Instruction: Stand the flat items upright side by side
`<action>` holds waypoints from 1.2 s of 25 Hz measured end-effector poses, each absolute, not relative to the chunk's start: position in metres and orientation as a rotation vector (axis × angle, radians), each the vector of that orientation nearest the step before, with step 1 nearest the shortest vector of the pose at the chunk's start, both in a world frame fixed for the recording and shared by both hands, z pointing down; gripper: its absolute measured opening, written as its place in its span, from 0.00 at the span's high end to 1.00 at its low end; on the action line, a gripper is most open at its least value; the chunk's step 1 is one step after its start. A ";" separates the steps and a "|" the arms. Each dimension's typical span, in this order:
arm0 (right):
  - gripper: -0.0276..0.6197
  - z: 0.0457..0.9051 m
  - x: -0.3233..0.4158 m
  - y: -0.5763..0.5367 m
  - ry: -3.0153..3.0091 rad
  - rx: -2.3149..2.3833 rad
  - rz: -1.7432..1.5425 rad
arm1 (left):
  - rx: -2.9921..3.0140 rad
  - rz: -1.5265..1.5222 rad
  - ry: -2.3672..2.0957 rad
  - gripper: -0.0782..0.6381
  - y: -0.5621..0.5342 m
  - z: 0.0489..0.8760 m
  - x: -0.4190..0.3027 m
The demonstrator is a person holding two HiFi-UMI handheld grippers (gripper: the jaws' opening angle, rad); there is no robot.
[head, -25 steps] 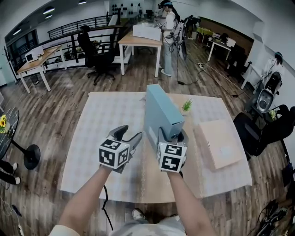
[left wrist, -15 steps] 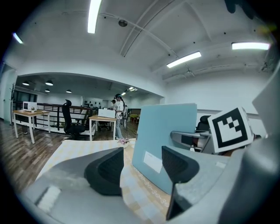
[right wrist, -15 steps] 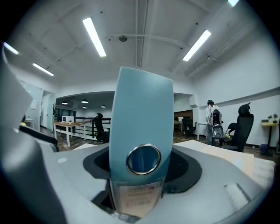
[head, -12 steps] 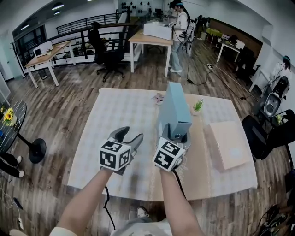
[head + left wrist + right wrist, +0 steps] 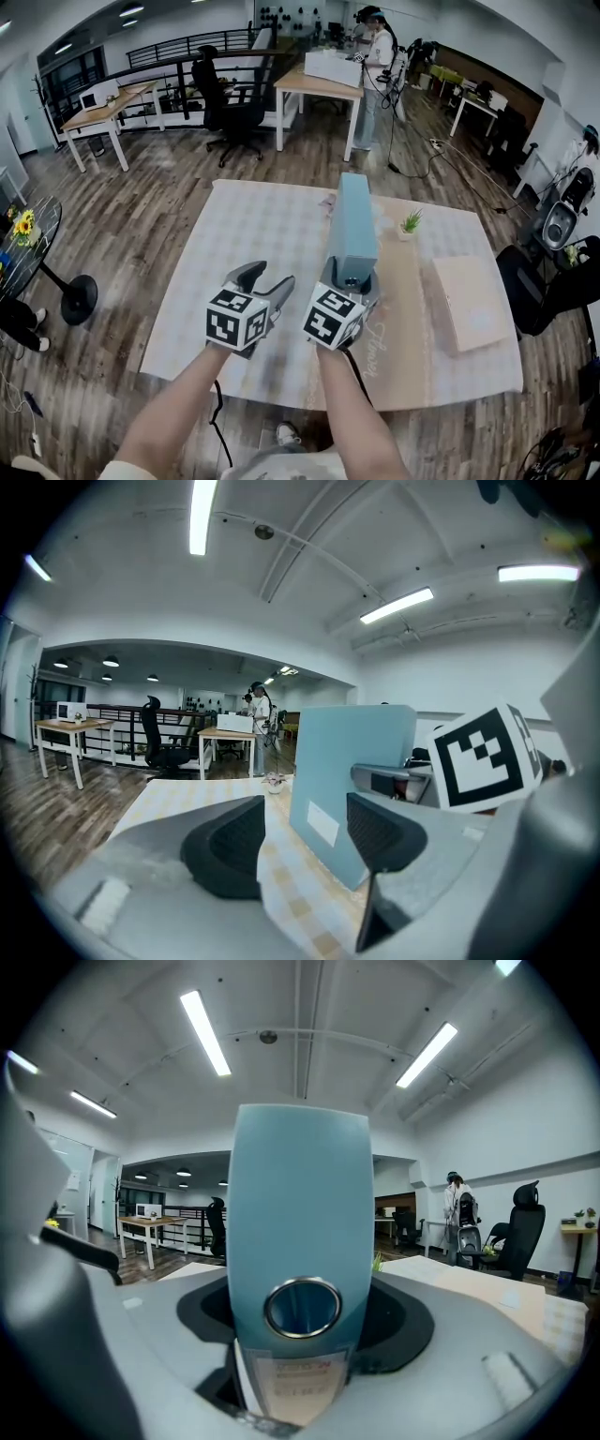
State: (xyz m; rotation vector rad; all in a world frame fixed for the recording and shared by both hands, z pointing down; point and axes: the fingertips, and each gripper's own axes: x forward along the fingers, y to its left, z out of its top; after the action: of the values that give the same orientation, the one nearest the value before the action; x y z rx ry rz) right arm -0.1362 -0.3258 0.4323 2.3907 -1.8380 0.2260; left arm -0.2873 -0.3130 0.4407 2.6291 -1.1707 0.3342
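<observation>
A light-blue binder (image 5: 353, 230) stands upright on the table, its spine with a metal ring hole (image 5: 302, 1307) facing me. My right gripper (image 5: 350, 279) is shut on the lower spine, a jaw on each side (image 5: 302, 1324). My left gripper (image 5: 265, 279) hovers just left of the binder, open, with nothing between its pads (image 5: 305, 841). From the left gripper view the binder's broad face (image 5: 352, 780) is close on the right. A tan flat item (image 5: 469, 300) lies flat at the table's right side.
The table (image 5: 216, 272) carries a pale checked cloth. A small potted plant (image 5: 410, 223) and a small pinkish thing (image 5: 326, 200) sit behind the binder. A black chair (image 5: 548, 291) stands off the right edge. A person (image 5: 375, 56) stands at a far desk.
The binder has swung so its narrow spine faces me instead of its broad side, and it stands straighter. The right gripper has shifted left toward the left gripper, which has barely moved.
</observation>
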 end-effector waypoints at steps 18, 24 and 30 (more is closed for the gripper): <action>0.37 0.428 -0.152 -0.304 -2.149 2.078 0.196 | 2.612 0.271 -1.187 0.50 -0.306 0.435 -0.264; 0.37 0.420 -0.147 -0.277 -2.331 1.945 0.253 | 2.580 0.264 -1.266 0.50 -0.291 0.431 -0.258; 0.37 0.416 -0.119 -0.245 -2.458 1.832 0.307 | 2.529 0.257 -1.359 0.50 -0.264 0.435 -0.244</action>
State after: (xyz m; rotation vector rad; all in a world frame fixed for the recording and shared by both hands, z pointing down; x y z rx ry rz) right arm -0.1188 -0.2447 0.4161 1.8324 -2.4584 0.3070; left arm -0.2435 -0.2636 0.4349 2.5291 -1.3593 0.2567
